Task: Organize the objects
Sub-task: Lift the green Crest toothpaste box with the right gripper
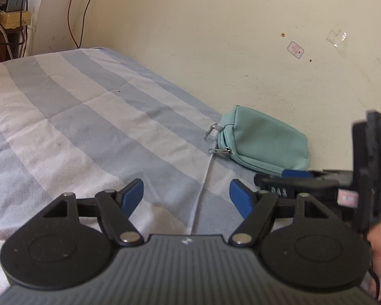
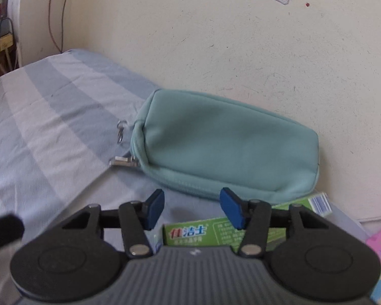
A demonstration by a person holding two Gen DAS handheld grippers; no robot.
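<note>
Looks like the pick-up step: both the left gripper (image 1: 185, 193) and right gripper (image 2: 191, 209) have jaws released, nothing gripped, so next the right one needs to close on the green box (image 2: 216, 231) beside the teal pouch (image 2: 223, 145) on the bed (image 1: 76, 117).

One teal pouch (image 2: 223, 147), one green box (image 2: 216, 231), two grippers
</note>
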